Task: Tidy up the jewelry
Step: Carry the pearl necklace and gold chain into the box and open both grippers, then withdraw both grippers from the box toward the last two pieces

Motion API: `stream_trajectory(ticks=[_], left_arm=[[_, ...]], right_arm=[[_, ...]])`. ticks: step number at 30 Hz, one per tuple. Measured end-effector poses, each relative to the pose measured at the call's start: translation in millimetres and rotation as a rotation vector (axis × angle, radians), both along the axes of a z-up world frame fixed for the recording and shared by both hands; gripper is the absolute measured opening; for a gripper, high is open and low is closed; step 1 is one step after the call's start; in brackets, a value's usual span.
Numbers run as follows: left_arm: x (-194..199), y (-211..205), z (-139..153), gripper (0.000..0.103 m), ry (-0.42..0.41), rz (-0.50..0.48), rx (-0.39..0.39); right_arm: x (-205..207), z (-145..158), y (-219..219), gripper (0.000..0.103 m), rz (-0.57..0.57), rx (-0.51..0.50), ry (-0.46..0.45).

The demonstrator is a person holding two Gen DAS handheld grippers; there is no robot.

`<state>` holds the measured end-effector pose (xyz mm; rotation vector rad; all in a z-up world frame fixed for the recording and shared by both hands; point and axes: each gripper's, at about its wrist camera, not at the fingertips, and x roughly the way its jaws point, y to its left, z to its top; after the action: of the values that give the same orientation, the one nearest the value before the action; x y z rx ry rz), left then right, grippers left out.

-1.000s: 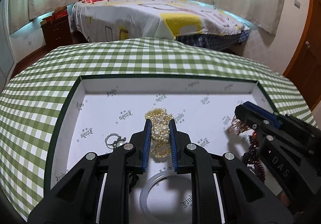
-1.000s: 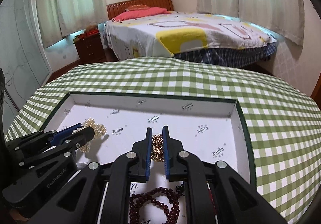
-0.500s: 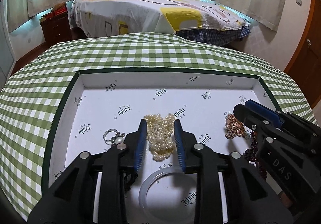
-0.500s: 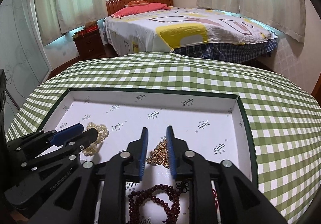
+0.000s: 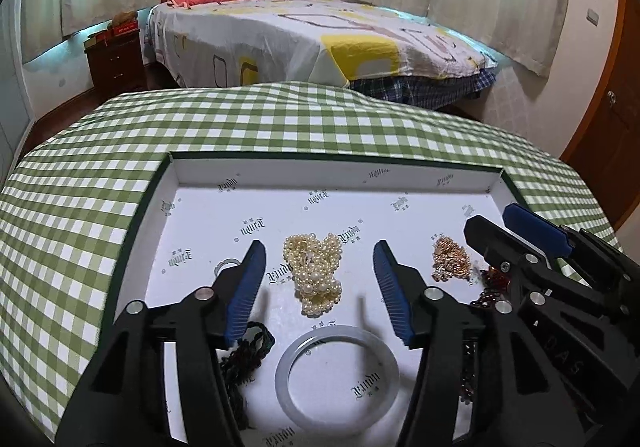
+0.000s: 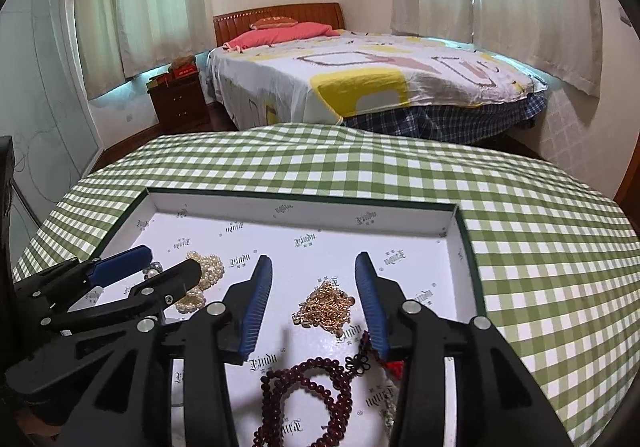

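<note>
A white box tray (image 5: 340, 171) (image 6: 304, 203) lies on the green checked tablecloth. A pearl necklace (image 5: 316, 271) (image 6: 202, 281) lies in a heap on the tray floor. My left gripper (image 5: 318, 251) is open and empty above it, with the jaws wide apart. A gold chain (image 6: 326, 307) (image 5: 450, 259) lies in a heap to the right. My right gripper (image 6: 314, 263) is open and empty above the gold chain. A pale bangle (image 5: 338, 367), a dark cord (image 5: 246, 355), a silver ring (image 5: 226, 267) and a dark red bead bracelet (image 6: 308, 395) also lie in the tray.
The table (image 6: 540, 247) carries a green checked cloth around the tray. A bed (image 5: 320, 39) stands behind the table, with a wooden nightstand (image 5: 114, 59) at its left. Curtains hang along the walls, and a wooden door (image 5: 612, 87) is at the right.
Both grippers have let go: the left released the pearl necklace and the right released the gold chain. Both opened wide and pulled back and up. Both pieces now lie on the tray floor.
</note>
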<state>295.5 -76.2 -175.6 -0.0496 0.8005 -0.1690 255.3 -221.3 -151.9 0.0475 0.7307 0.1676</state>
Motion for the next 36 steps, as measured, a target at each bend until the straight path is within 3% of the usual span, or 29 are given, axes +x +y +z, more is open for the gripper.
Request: stream_trajectory(ticks=[20, 30, 36], left_arm=[[-99, 32, 47, 0.057, -0.167, 0.083, -0.058], [-132, 39, 34, 0.057, -0.158, 0.094, -0.055], [-146, 37, 14, 0.057, -0.106, 0.090, -0.037]], right_arm=[[-83, 37, -30, 0.054, -0.052, -0.015, -0.088], [-117, 13, -49, 0.054, -0.094, 0.000, -0.042], [-128, -11, -47, 0.054, -0.089, 0.013, 0.006]])
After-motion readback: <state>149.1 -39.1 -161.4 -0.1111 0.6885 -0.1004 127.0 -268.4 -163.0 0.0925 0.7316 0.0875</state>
